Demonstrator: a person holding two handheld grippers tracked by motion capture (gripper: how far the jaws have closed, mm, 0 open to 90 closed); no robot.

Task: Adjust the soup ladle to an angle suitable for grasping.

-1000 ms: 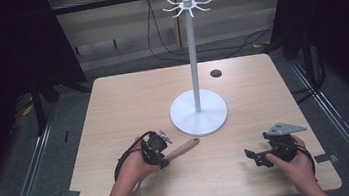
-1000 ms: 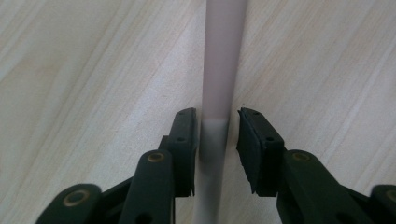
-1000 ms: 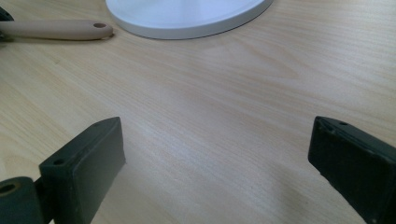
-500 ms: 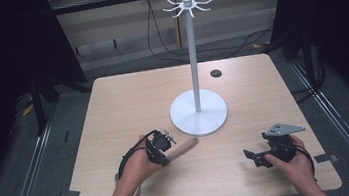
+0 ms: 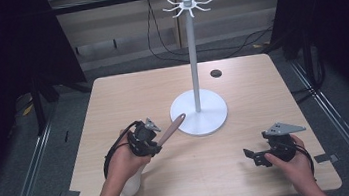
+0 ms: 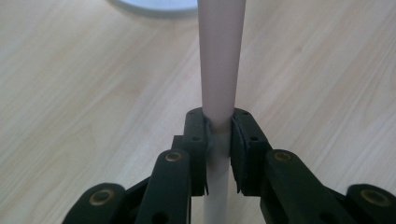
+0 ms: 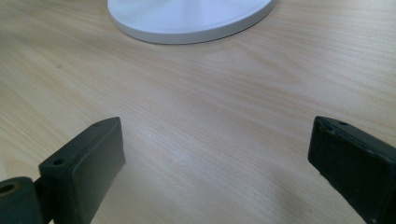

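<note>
A long utensil with a pale pink handle [image 5: 171, 127] tilts up off the table, its whitish far end [image 5: 133, 183] showing below the person's left hand. My left gripper [image 5: 153, 140] is shut on it. Its jaws have just been closing, and in the left gripper view both pads [image 6: 196, 135] press on the handle [image 6: 219, 56]. The handle's tip reaches toward the round base [image 5: 205, 119] of a white stand, whose thin pole [image 5: 191, 50] ends in a ring of hooks. Near the table's front right, my right gripper [image 5: 252, 156] stands open with only bare wood between its fingers [image 7: 84, 163].
The light wooden table [image 5: 136, 92] carries a small black round disc [image 5: 216, 73] at the back right. The stand's base edge [image 7: 187, 18] lies ahead of the right gripper. Black tape marks [image 5: 71, 195] sit at the front corners. Dark floor and metal rails surround the table.
The left hand has risen and lifted the utensil off the table, its handle now tilted up toward the stand's base. The right hand and gripper have stayed in place.
</note>
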